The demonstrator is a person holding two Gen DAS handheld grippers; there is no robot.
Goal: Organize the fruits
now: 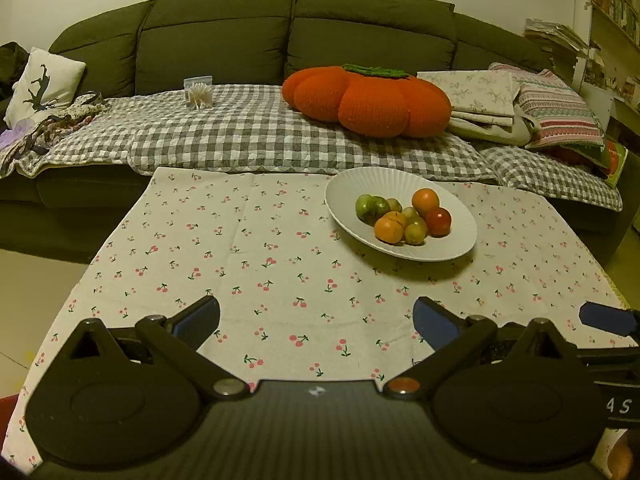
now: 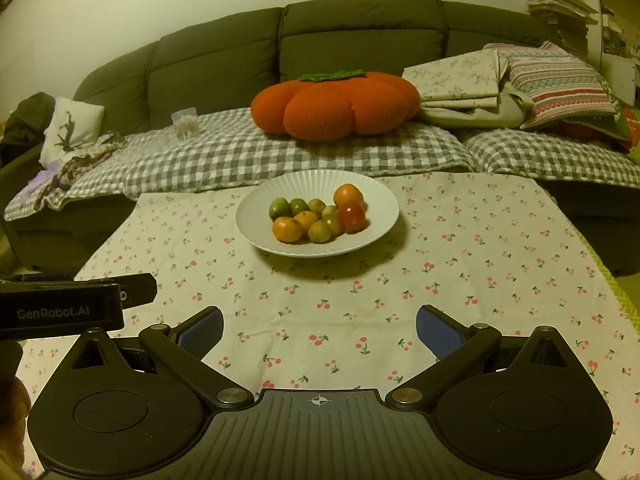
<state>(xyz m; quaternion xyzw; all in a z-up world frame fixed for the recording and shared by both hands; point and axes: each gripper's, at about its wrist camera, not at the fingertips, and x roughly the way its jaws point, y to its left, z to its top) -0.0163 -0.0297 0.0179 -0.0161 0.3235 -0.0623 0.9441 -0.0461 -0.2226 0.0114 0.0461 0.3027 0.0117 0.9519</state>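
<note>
A white ribbed plate stands on the far part of the cherry-print tablecloth. It holds several small fruits: orange ones, green ones and a red one. My left gripper is open and empty, well short of the plate. My right gripper is open and empty, also near the front of the table. Each gripper's side shows in the other's view: the right one and the left one.
A dark green sofa runs behind the table, covered by a grey checked blanket. On it lie an orange pumpkin cushion, folded cloths and pillows, and a box of cotton swabs.
</note>
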